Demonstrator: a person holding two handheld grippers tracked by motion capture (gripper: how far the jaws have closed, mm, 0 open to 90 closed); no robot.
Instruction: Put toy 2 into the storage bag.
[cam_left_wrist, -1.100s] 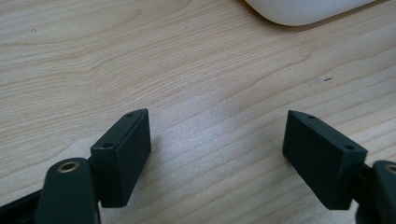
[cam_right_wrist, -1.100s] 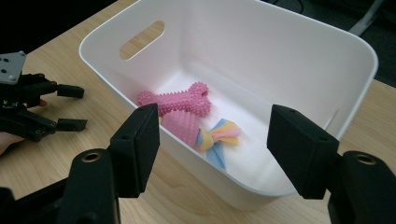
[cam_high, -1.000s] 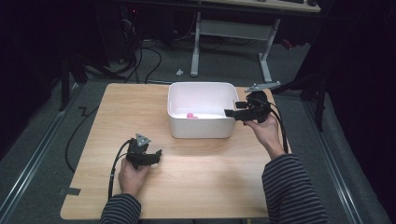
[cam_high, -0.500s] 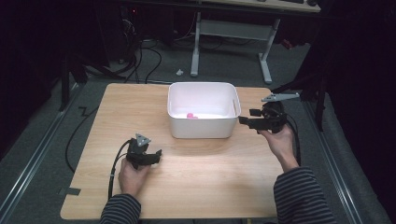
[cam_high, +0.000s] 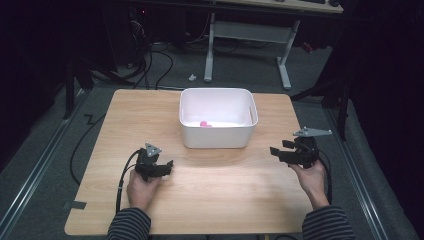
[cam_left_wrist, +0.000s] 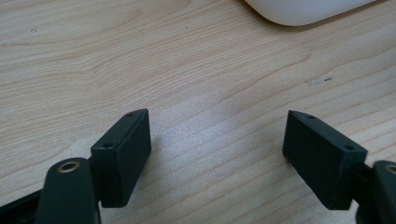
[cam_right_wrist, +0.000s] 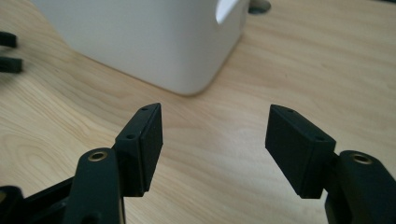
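The white bin (cam_high: 215, 137) stands at the table's (cam_high: 225, 200) 12 o'clock, close to the far edge, with a small pink piece (cam_high: 204, 124) inside. The left gripper (cam_high: 169, 164) rests at the bin's 7 o'clock, the right gripper (cam_high: 276, 151) at its 4 o'clock near the table's right edge. Both have their fingers released, spread over bare wood with nothing between. A wide bare stretch of table lies between the two hands, toward the near edge

bin (cam_high: 218, 135): white | item in bin (cam_high: 204, 123): pink | table (cam_high: 210, 200): light wood grain | grippers (cam_high: 156, 167) (cam_high: 280, 151): black | sleeves (cam_high: 128, 225): dark, striped
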